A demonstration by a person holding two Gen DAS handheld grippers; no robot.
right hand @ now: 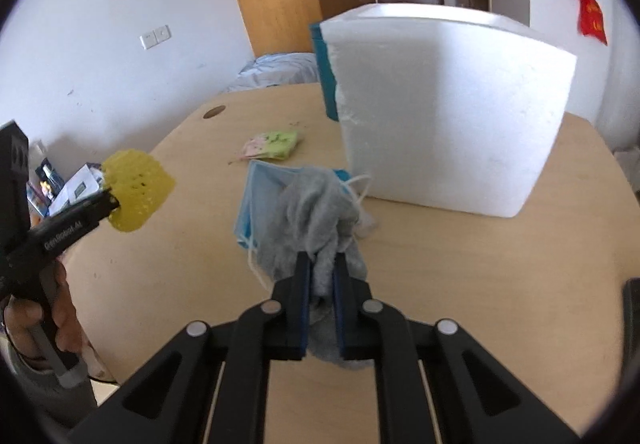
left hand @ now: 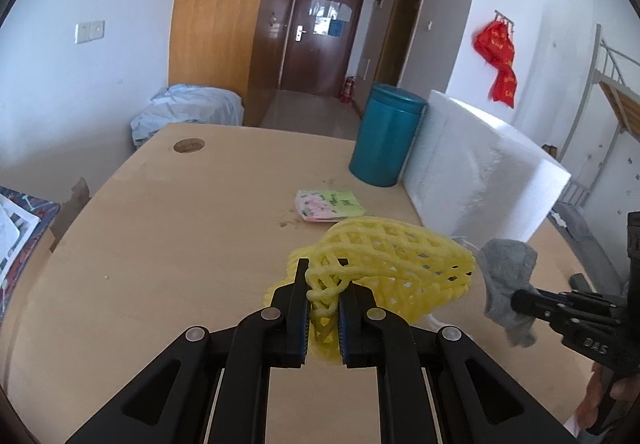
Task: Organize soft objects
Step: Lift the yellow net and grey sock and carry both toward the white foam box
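Note:
My left gripper point(left hand: 323, 284) is shut on a yellow foam net point(left hand: 384, 260) and holds it above the wooden table point(left hand: 180, 244). It also shows at the left of the right wrist view point(right hand: 114, 206), with the net point(right hand: 138, 190) at its tip. My right gripper point(right hand: 320, 268) is shut on a grey sock point(right hand: 312, 212), held above a blue face mask point(right hand: 250, 200) that lies on the table point(right hand: 480, 264). In the left wrist view the right gripper point(left hand: 520, 298) holds the sock point(left hand: 506, 284) just right of the net.
A white foam box point(right hand: 452, 104) stands on the table, also in the left wrist view point(left hand: 480, 172), with a teal cylinder bin point(left hand: 386, 136) behind it. A small green and pink packet point(left hand: 330, 204) lies near the bin. A round cable hole point(left hand: 189, 145) is at the far left.

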